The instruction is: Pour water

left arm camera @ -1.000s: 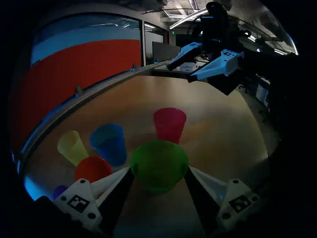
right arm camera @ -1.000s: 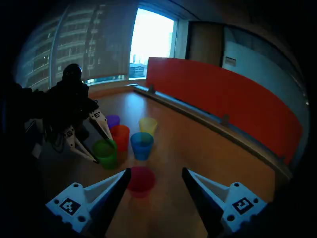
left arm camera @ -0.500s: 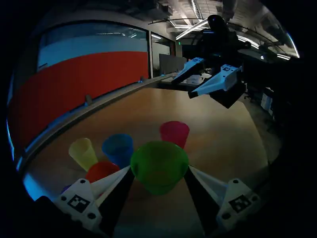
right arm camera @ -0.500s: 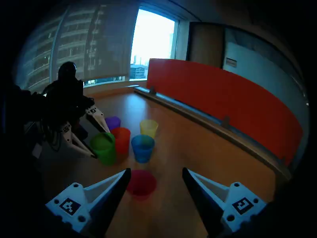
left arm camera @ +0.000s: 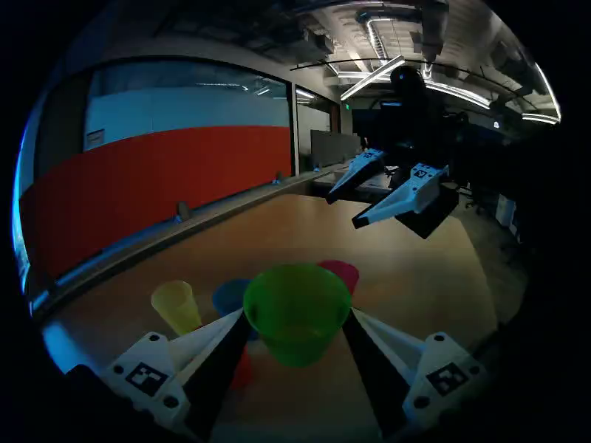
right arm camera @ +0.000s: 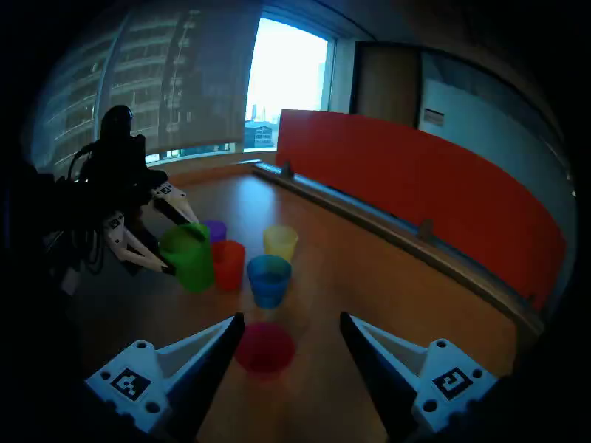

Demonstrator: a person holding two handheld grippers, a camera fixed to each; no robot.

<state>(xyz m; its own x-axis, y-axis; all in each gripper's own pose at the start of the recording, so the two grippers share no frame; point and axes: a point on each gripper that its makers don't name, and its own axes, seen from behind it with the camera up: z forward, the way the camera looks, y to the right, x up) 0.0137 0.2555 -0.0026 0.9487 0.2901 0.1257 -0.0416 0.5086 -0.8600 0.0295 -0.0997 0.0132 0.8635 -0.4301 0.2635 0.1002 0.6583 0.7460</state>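
Observation:
My left gripper [left arm camera: 295,319] is shut on a green cup [left arm camera: 297,314] and holds it upright above the wooden table [left arm camera: 295,229]. Below it stand a yellow cup [left arm camera: 176,305], a blue cup [left arm camera: 229,294] and a magenta cup [left arm camera: 340,272]. In the right gripper view the green cup [right arm camera: 186,255] hangs in the left gripper [right arm camera: 183,247], beside an orange-red cup [right arm camera: 228,263] and a purple cup [right arm camera: 216,229]. My right gripper [right arm camera: 290,319] is open, with the magenta cup [right arm camera: 264,349] standing low between its fingers, untouched. The blue cup [right arm camera: 269,280] holds water; the yellow cup [right arm camera: 281,241] stands behind it.
A red partition [right arm camera: 443,192] with a rail at its foot runs along the table's far side. A bright window [right arm camera: 288,81] lies beyond the table end. The right gripper [left arm camera: 342,212] and the dark figure holding it hover over the table's far part.
My left gripper has lifted the green cup up off the table, away from the other cups. The right gripper has stayed nearly still over the magenta cup.

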